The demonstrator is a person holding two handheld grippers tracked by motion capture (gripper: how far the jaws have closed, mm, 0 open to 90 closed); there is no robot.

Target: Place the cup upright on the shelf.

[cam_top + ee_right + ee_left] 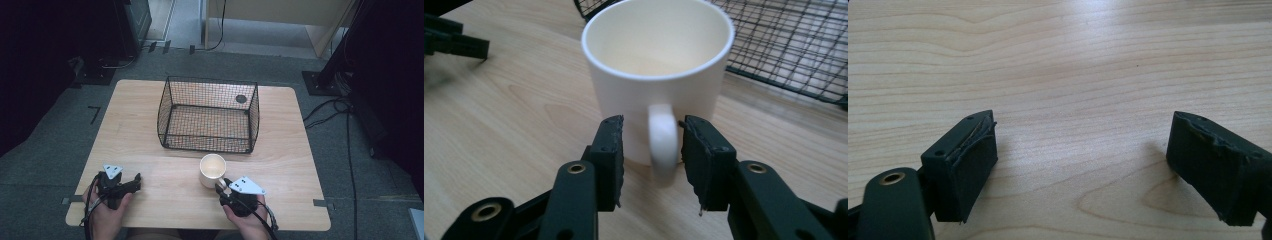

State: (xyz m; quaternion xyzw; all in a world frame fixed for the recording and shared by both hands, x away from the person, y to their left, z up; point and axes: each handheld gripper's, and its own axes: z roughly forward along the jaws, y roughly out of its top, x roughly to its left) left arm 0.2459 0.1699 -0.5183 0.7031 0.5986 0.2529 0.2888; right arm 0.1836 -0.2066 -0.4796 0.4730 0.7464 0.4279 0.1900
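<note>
Pale wood grain covers the rectangular light wooden table (150, 145) in the high view, where a black wire mesh basket (208, 114) stands toward the far middle. Just in front of the basket sits a cream ceramic mug (212, 170), upright, its handle turned toward the person. The right gripper (223, 187), held in the right hand (247, 220), reaches the mug's handle side. The left gripper (136, 181), held in the left hand (107, 212), lies near the table's near-left edge, well apart from the mug.

Through the left gripper view, the left gripper (1083, 165) has its two black jaws spread wide, with bare table (1073, 75) between them.

Through the right gripper view, the right gripper (651, 142) has its jaws set narrow, one on each side of the mug's handle (663, 137), with a thin gap at each side, not clamped on it. The mug (656, 60) is empty, and the basket (784, 45) stands just behind it.
</note>
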